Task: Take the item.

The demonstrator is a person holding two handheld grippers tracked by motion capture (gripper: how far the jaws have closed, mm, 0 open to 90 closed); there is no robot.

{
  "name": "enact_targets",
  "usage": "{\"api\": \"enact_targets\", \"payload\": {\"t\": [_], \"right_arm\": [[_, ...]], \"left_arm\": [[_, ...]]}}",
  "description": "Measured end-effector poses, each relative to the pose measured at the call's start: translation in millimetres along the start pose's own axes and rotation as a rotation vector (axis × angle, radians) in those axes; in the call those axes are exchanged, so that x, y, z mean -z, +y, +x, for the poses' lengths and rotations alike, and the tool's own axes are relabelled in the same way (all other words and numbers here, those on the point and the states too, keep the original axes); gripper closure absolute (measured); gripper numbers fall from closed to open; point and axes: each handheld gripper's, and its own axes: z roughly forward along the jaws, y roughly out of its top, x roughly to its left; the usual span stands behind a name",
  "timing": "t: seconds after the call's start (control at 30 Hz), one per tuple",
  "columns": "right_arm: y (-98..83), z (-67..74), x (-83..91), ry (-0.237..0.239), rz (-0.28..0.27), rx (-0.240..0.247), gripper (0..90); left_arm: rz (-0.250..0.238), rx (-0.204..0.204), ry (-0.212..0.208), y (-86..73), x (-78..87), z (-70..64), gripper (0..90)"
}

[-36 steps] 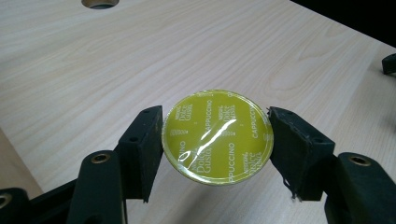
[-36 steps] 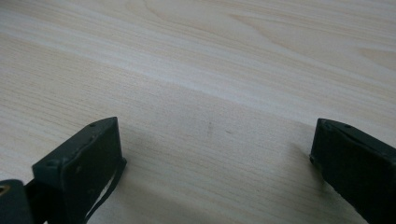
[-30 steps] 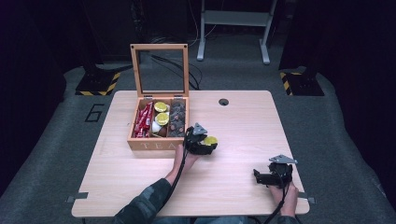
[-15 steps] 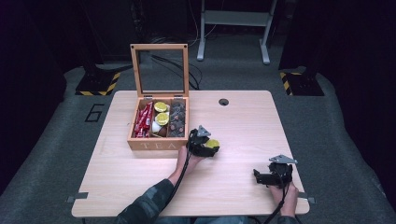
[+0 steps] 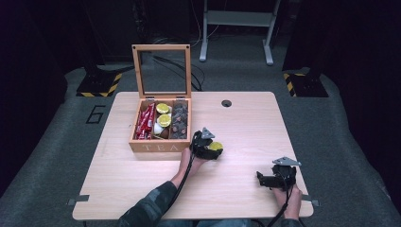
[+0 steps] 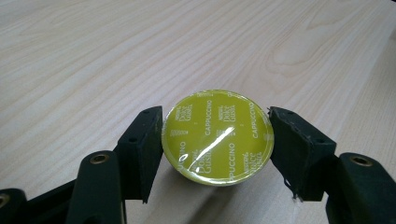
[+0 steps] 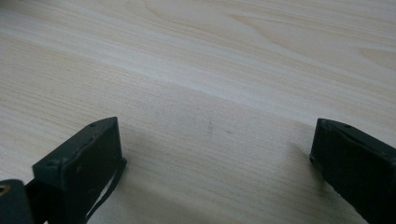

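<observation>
A yellow-green cappuccino capsule sits lid-up between the black jaws of my left gripper, whose pads press on its rim from both sides just above the wooden table. In the high view my left gripper holds the capsule just right of the wooden tea box. The box stands with its lid up, holding red sachets, yellow capsules and dark capsules. My right gripper rests near the table's front right; its jaws stand wide apart over bare wood.
The box's glass-paned lid stands upright at the back. A cable hole lies in the table behind the grippers. Beyond the table are dark floor and a metal stand.
My left gripper has edged slightly right and nearer with the capsule, away from the box. The right gripper has stayed still.
</observation>
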Motion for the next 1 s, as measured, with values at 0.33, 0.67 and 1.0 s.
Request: {"api": "enact_targets", "payload": {"t": [0.33, 0.67, 1.0], "right_arm": [[0.0, 0.0, -0.1, 0.0, -0.001, 0.0, 1.5], [0.1, -0.1, 0.2, 0.0, 0.004, 0.001, 1.5], [0.1, 0.0, 0.1, -0.001, 0.002, 0.001, 1.5]], "left_arm": [[0.01, -0.002, -0.003, 1.4, 4.7, -1.1, 25.7], [0.004, -0.043, -0.027, 8.2, 28.4, -11.3, 15.2], [-0.018, -0.07, -0.035, 10.3, 54.5, -14.5, 14.0]]}}
